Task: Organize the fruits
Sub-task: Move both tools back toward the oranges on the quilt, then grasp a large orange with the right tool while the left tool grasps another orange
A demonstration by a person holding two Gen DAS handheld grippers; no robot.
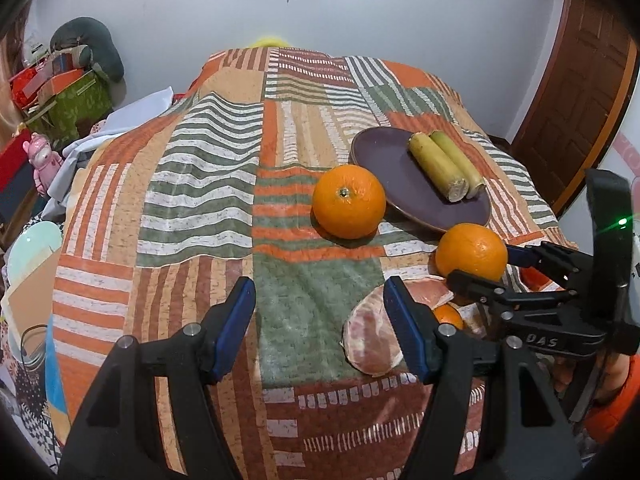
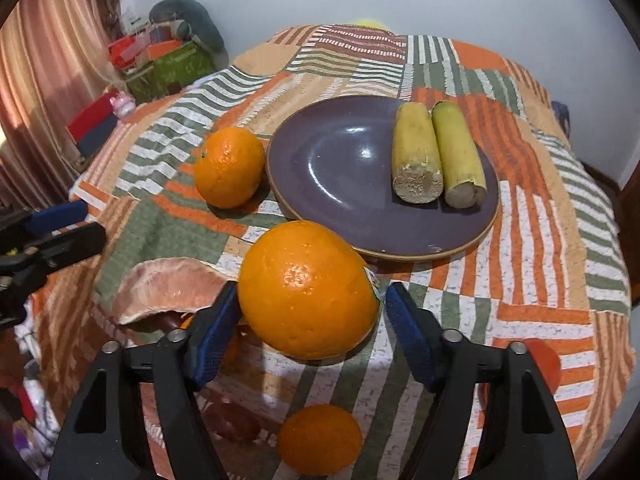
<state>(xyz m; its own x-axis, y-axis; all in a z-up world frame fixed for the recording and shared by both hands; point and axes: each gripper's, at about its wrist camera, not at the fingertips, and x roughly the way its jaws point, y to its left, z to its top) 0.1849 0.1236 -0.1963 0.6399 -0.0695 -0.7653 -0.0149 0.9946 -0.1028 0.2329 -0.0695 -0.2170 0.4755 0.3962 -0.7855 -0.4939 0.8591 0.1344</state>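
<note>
Left wrist view: our left gripper [image 1: 320,320] is spread, empty, over the patchwork cloth [image 1: 200,200]. Its right finger hides part of the pomelo piece [image 1: 372,340], lower centre.

Right wrist view: our right gripper [image 2: 310,320] is spread around the large orange [image 2: 308,290]; contact unclear. The plate [image 2: 340,168] sits above. A small orange [image 2: 320,438] is partly hidden, bottom centre.

Left wrist: high, further back, facing the far wall across the patchwork surface [image 1: 208,200].
Right wrist: low, close to the plate [image 2: 340,168].
Shared: plate [image 1: 384,160], oranges.
</note>
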